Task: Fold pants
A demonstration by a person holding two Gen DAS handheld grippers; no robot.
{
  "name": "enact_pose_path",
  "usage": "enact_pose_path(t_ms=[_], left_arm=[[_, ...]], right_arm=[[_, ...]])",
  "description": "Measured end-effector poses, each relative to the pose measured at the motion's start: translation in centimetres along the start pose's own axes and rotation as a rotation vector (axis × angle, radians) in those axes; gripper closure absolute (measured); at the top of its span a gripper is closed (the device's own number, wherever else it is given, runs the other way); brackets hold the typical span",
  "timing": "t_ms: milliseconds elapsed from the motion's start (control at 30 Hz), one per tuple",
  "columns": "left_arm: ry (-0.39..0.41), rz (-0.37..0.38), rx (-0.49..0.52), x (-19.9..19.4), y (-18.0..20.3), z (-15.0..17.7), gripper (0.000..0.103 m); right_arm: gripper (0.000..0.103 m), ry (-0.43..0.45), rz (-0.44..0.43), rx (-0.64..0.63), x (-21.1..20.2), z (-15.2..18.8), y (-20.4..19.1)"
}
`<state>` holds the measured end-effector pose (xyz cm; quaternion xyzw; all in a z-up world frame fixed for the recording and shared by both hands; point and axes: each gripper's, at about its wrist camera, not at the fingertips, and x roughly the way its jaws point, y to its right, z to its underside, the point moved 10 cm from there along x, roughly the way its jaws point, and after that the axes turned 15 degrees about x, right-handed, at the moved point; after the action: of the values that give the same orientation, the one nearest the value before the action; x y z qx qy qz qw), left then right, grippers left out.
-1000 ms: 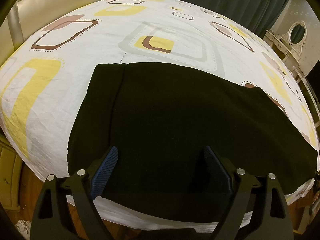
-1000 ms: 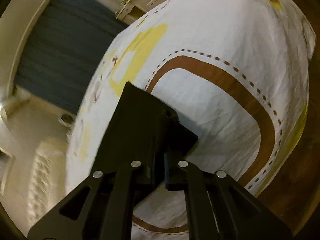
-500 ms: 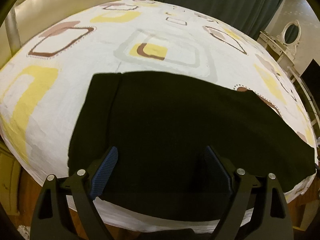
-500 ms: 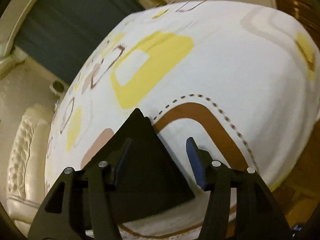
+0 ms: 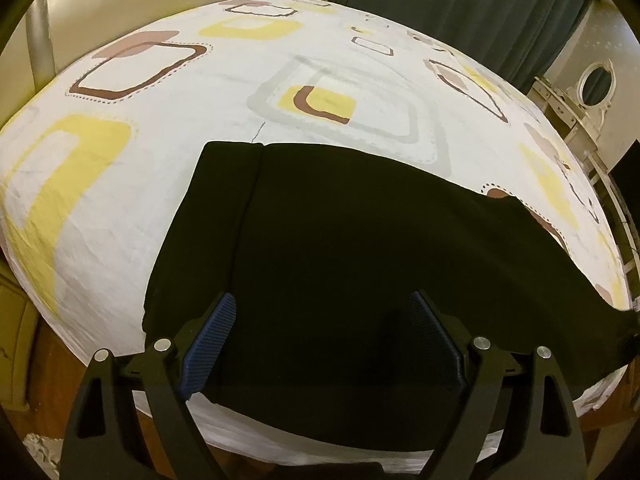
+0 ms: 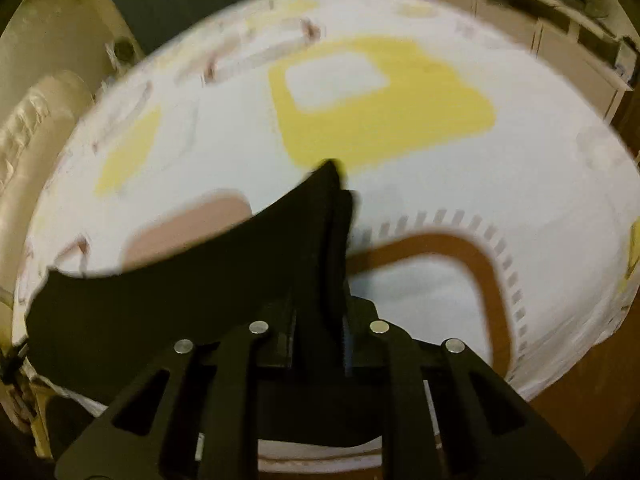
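Black pants (image 5: 340, 240) lie flat across the near part of a bed with a white patterned sheet (image 5: 120, 208). My left gripper (image 5: 320, 320) is open, its blue-padded fingers (image 5: 212, 332) spread above the near waist end of the pants, holding nothing. In the right wrist view my right gripper (image 6: 334, 272) is shut on the leg end of the pants (image 6: 200, 280) and lifts that end off the sheet (image 6: 440, 160), so the cloth stands up in a ridge between the jaws. The view is blurred by motion.
A padded cream headboard (image 5: 120, 4) stands at the far left. Dark curtains (image 5: 460, 4) hang behind the bed. A white dresser with an oval mirror (image 5: 596, 84) stands at the right. Wooden floor (image 6: 580, 380) shows past the bed's edge.
My right gripper opened around the pants' corner half a second ago, then shut on it and raised it. The left gripper stayed open and pulled back slightly.
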<state>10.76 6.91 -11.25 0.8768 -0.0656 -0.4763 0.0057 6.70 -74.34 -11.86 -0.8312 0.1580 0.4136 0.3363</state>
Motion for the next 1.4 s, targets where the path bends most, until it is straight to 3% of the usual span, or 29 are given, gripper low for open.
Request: enact_pose_path(t_ms=[133,333,433,500,767,867,967,1033,1100,1400], left_arm=[[-0.008,0.006,0.008,0.3,0.3,0.2,0.016],[-0.007,-0.007,0.037,0.2,0.6,0.3,0.016],[0.003,-0.006,0.044,0.0,0.8,0.1,0.016],[0.019,-0.008,0.047,-0.5,0.9,-0.3,0.016],[0.061,-0.002,0.03,-1.7,0.5,-1.3,0.016],[0.065,-0.004,0.018,-1.9,0.1,-1.4,0.016],[0.065,-0.01,0.001,-2.1,-0.4,-1.5,0.016],[0.062,-0.011,-0.012,-2.2,-0.7,-1.5,0.016],[0.059,-0.006,-0.026,-2.2,-0.8,-1.5,0.016],[0.027,-0.023,-0.015,-2.6,-1.0,-1.1,0.016]], right_arm=[[0.088,-0.075,0.064,0.052,3.5,2.1,3.6],[0.081,-0.072,-0.016,0.142,2.4,2.0,4.6],[0.069,-0.051,-0.025,0.191,1.1,1.4,5.7],[0.056,-0.066,-0.075,0.258,1.2,0.8,6.1],[0.05,-0.132,-0.219,0.389,1.8,1.8,6.7],[0.048,-0.149,-0.247,0.383,1.8,2.4,6.0],[0.05,-0.158,-0.211,0.315,2.2,3.0,4.7],[0.06,-0.154,-0.15,0.274,2.4,3.2,4.5],[0.073,-0.169,-0.158,0.275,2.3,3.6,4.1],[0.079,-0.111,-0.14,0.283,0.2,3.6,2.6]])
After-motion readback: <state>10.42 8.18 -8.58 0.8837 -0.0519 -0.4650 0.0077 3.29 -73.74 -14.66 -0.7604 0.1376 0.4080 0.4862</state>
